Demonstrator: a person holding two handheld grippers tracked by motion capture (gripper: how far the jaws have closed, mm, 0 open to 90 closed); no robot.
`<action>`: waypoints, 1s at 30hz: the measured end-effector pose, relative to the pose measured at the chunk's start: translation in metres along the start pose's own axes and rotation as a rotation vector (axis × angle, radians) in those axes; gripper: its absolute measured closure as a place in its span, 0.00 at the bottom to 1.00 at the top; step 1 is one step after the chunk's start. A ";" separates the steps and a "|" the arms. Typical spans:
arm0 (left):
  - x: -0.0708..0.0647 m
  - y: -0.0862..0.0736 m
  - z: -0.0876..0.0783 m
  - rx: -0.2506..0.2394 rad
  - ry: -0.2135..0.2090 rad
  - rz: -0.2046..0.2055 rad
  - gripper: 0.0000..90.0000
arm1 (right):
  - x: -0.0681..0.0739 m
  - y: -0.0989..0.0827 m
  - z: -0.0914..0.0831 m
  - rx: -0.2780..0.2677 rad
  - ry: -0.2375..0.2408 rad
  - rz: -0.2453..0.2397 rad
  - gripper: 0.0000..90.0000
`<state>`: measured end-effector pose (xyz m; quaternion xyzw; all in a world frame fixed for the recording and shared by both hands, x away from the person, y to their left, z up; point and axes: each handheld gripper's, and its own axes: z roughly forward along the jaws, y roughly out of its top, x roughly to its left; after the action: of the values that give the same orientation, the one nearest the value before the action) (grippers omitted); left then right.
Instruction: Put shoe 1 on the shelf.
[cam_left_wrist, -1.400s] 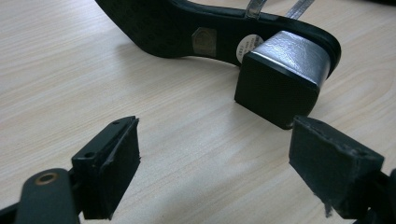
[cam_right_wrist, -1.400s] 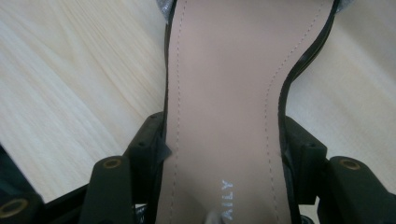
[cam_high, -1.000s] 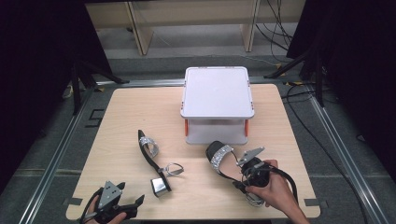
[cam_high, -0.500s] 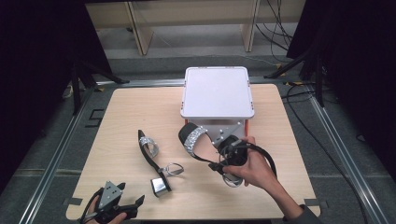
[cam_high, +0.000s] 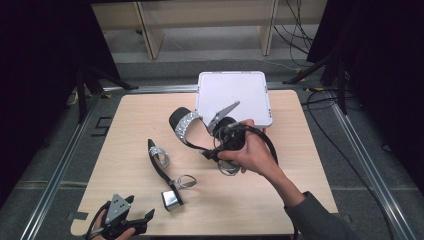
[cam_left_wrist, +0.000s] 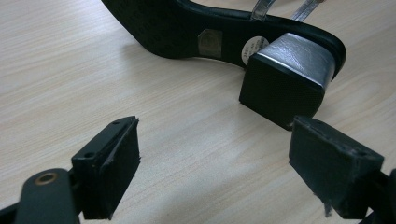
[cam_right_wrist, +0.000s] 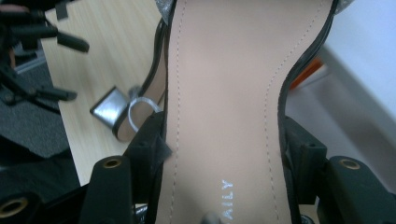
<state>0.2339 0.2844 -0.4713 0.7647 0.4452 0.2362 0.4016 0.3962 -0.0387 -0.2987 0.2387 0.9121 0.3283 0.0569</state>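
Dark surroundings frame a pale wooden worktop (cam_high: 250, 195) with a white lidded box (cam_high: 234, 95) at its far edge. Right gripper (cam_right_wrist: 219, 154) holds a black sandal (cam_high: 192, 131) aloft in front of the box, its fingers (cam_right_wrist: 149, 149) clamped across the insole's sides. Left gripper (cam_left_wrist: 224, 172) rests at the near edge, fingers (cam_left_wrist: 114, 163) wide apart and empty, just short of a second sandal's (cam_high: 162, 167) silver block heel.
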 end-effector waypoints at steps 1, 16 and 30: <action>0.000 0.000 0.000 0.000 0.000 -0.001 0.18 | -0.002 0.004 -0.001 -0.008 -0.006 -0.004 0.48; -0.001 0.000 0.000 0.005 -0.003 0.002 0.18 | -0.060 0.056 -0.009 -0.024 -0.114 0.177 0.48; -0.002 0.000 0.000 -0.002 -0.016 0.004 0.18 | -0.125 0.081 0.021 0.044 -0.255 0.468 0.48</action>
<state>0.2331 0.2830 -0.4708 0.7669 0.4402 0.2315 0.4056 0.5443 -0.0317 -0.2713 0.4836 0.8245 0.2800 0.0888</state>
